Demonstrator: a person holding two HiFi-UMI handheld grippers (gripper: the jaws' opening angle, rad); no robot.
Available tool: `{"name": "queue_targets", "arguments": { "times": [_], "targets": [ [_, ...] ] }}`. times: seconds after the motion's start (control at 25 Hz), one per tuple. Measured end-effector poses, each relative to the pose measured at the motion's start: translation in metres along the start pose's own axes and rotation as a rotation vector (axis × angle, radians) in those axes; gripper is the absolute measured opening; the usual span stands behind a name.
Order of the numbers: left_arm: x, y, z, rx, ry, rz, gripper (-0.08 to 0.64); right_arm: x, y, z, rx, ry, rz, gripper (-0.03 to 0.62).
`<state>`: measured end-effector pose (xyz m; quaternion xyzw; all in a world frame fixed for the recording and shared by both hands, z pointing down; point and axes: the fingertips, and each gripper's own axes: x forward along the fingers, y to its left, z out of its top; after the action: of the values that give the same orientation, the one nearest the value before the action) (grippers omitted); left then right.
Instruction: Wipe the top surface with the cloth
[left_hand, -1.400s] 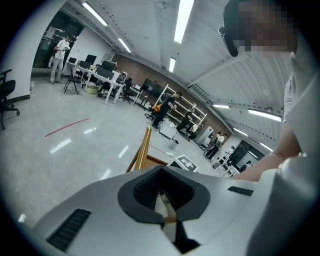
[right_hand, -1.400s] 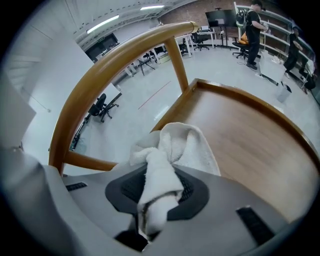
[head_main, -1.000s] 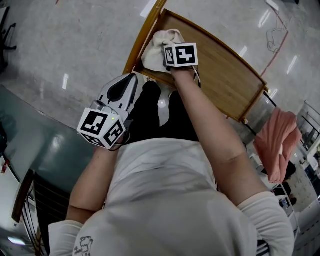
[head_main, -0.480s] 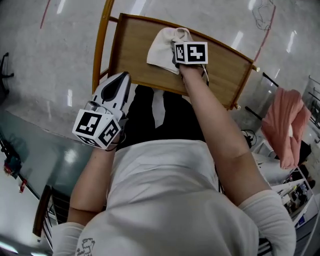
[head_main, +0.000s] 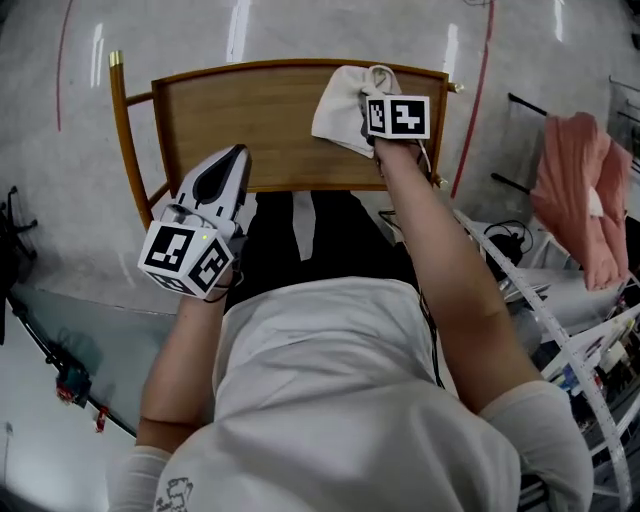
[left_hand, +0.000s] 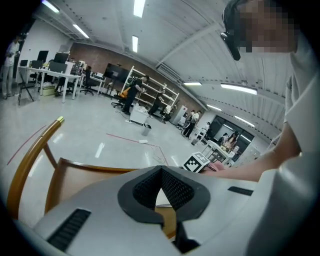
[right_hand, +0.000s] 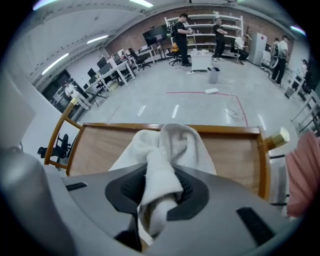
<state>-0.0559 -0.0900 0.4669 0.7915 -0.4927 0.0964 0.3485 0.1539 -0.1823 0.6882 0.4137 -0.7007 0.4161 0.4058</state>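
A white cloth (head_main: 345, 107) lies bunched on the right part of a wooden table top (head_main: 250, 120). My right gripper (head_main: 372, 112) is shut on the cloth (right_hand: 162, 162), which bulges out between its jaws over the wooden top (right_hand: 95, 147). My left gripper (head_main: 222, 180) hovers at the near left edge of the top, its jaws shut with nothing between them (left_hand: 161, 186). The wooden top (left_hand: 75, 175) shows just beyond it.
The table has a curved wooden rail (head_main: 125, 140) with a brass knob on its left side. A pink garment (head_main: 585, 190) hangs at the right, near cables and white frames (head_main: 540, 300). People, desks and shelves stand far off on the grey floor (right_hand: 200, 95).
The head view has swung, so the table now lies square ahead. My right gripper has carried the cloth toward the right part of the top. The left gripper stays by the near left edge.
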Motion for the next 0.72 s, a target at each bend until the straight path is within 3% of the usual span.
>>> {"name": "queue_targets", "arguments": {
  "times": [0.2, 0.36, 0.56, 0.72],
  "targets": [
    [0.030, -0.034, 0.003, 0.030, 0.027, -0.053, 0.008, -0.028, -0.067, -0.021, 0.095, -0.013, -0.058, 0.089],
    [0.040, -0.048, 0.001, 0.041, 0.047, -0.084, 0.006, -0.042, -0.093, -0.038, 0.160, -0.021, -0.086, 0.089],
    [0.037, -0.051, -0.003, 0.042, 0.054, -0.092, 0.007, -0.044, -0.091, -0.048, 0.173, -0.018, -0.097, 0.089],
    [0.023, -0.039, -0.011, 0.028, 0.051, -0.076, 0.008, -0.034, -0.062, -0.053, 0.144, 0.003, -0.073, 0.089]
  ]
}}
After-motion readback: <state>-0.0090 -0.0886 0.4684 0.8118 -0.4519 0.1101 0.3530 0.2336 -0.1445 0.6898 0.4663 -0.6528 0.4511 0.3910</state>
